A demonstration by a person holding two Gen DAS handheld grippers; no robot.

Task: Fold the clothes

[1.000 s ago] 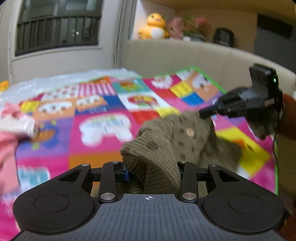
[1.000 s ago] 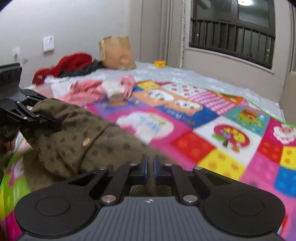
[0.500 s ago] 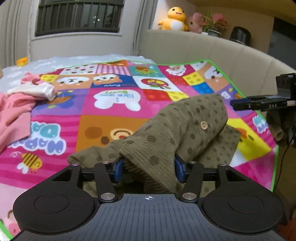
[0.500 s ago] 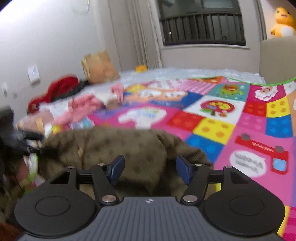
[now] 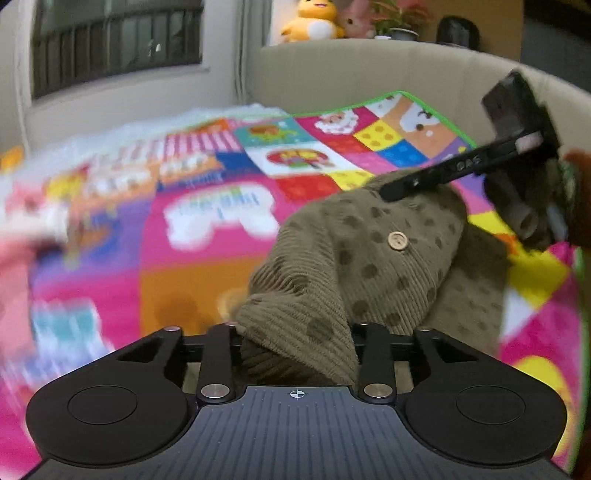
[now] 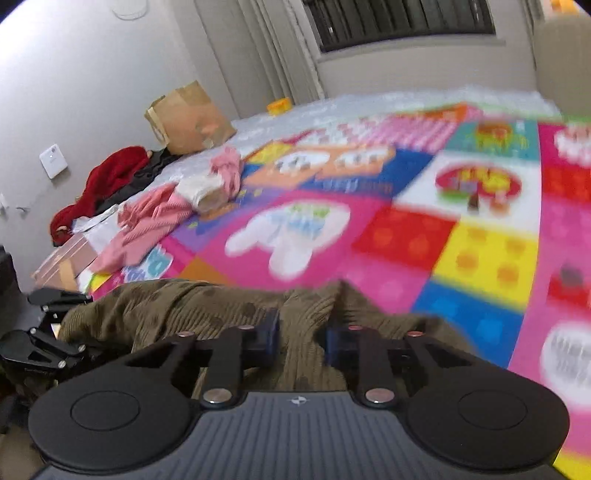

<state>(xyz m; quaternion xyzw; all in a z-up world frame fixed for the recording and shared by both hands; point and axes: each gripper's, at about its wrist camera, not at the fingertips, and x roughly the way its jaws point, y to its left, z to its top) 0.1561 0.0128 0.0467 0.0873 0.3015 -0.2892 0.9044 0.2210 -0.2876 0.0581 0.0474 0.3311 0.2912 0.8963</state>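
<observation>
An olive-green dotted corduroy garment [image 5: 373,258] with a wooden button [image 5: 397,242] lies bunched on the colourful play mat [image 5: 207,229]. My left gripper [image 5: 297,343] has a thick fold of it between its wide-set jaws. The right gripper shows in the left wrist view [image 5: 436,177] at the garment's far edge. In the right wrist view my right gripper [image 6: 301,339] has a ridge of the same garment [image 6: 207,306] between its blue pads [image 6: 269,334], which stand partly apart. The left gripper [image 6: 48,347] shows at far left there.
Pink clothes [image 6: 155,218] and a white folded piece [image 6: 201,190] lie at the mat's left side. A red garment [image 6: 107,177] and a paper bag [image 6: 188,118] sit by the wall. A beige padded headboard [image 5: 369,74] borders the far side, with plush toys [image 5: 314,22] on top.
Both views swung and blurred. My right gripper's jaws narrowed from wide open onto a ridge of the garment. In the left wrist view the right gripper tilted and moved onto the garment's far edge.
</observation>
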